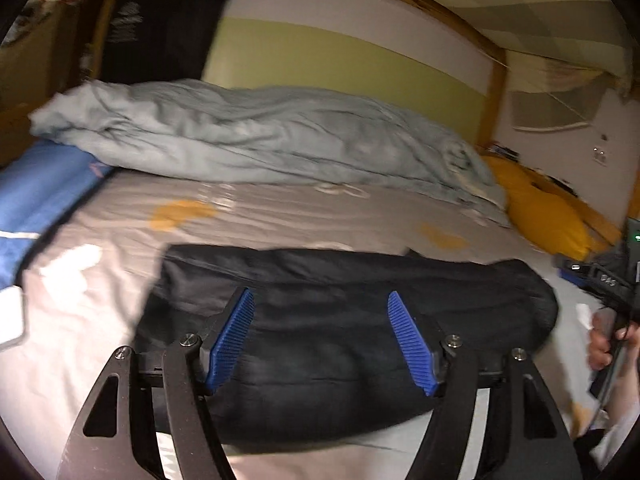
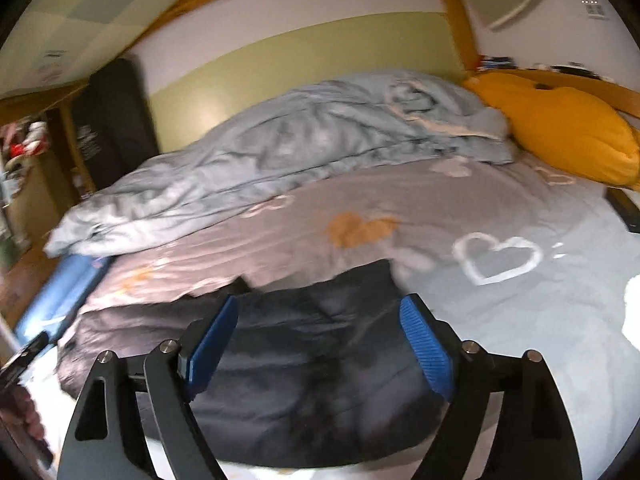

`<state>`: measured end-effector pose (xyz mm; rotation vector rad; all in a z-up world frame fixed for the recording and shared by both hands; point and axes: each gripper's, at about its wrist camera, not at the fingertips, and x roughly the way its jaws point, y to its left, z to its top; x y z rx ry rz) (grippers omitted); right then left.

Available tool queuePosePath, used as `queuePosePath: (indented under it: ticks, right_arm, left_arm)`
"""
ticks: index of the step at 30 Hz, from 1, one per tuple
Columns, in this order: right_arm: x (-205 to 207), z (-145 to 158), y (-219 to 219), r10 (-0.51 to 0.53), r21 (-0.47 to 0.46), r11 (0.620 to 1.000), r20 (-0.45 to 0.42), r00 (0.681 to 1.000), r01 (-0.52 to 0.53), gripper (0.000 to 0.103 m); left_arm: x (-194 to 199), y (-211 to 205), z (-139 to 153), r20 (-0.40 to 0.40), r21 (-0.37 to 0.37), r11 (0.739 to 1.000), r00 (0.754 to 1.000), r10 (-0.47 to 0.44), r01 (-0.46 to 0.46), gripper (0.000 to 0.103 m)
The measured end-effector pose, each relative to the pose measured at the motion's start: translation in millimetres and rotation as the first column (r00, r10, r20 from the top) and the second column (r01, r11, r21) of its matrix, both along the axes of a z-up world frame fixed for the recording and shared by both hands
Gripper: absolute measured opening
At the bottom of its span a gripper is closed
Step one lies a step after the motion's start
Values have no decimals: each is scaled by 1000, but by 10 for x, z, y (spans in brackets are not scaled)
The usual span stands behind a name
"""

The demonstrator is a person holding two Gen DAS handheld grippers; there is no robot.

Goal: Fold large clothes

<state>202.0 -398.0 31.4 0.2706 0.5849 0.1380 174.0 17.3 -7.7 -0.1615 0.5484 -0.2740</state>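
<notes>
Already your left gripper (image 1: 321, 340) and right gripper (image 2: 320, 344) stood spread and empty over the folded dark garment (image 1: 352, 320), with little apparently left.

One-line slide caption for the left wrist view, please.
Open left tongs above a folded black garment on a heart-print bed sheet.

A grey bedsheet (image 2: 520, 320) printed with white and orange hearts covers the bed. Behind it along the wall lies a crumpled pale blue duvet (image 1: 256, 136) — at one end of the duvet a yellow pillow (image 2: 568, 128), at the other a blue mat (image 1: 36, 196). Above the duvet runs a green wall panel (image 1: 340, 64) — framed in wood.
</notes>
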Motion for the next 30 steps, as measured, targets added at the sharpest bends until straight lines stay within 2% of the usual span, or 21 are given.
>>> queuePosePath:
  ticks: [3,6,9,12,15,17,21,25,27,29,30]
  right_arm:
    - [36,-67,210,78,18,997,-42,996,-77,85]
    - [90,-190,398,111,-7,994,-94,989,-113,85]
    - [228,-392,548,114,-89,987,-192,975,-133,85]
    - [371,-650,560,58,-171,980,-267,962,-107,85]
    - [477,-808,534,59,-177,977,-305,951,-118,85]
    - [526,-872,520,64,-184,974,-324,944,-129,85]
    - [626,-1022,599,60,-230,962,-353,934,-149,85]
    - [679,-1112,568,86,-194,967,-366,927,-167,85]
    - [677,-1126,604,88,-214,961,-367,926,-176,85]
    - [664,-1106,625,77,-226,959,-364,928,-168,84]
    - [643,-1068,626,63,-234,960,-356,932,-154,77]
  left_arm:
    - [91,-166,-64,-31,22,1000,1000,-7,8,73]
    - [212,-252,-185,-91,38,999,996,4,-1,73]
    - [384,-226,-409,-176,62,996,982,73,-63,68]
    - [451,-206,-651,-218,110,989,968,120,-98,63]
    - [428,-320,-720,-192,195,976,973,130,-91,63]
    - [444,-368,-774,-190,226,970,972,138,-94,63]
    - [506,-396,-892,-211,230,969,967,142,-93,63]
    - [537,-430,-976,-215,256,962,965,148,-90,63]
    - [529,-448,-964,-209,268,959,966,154,-95,63]
    - [479,-439,-899,-190,259,959,967,167,-115,58]
    - [428,-441,-837,-176,247,961,970,168,-122,48]
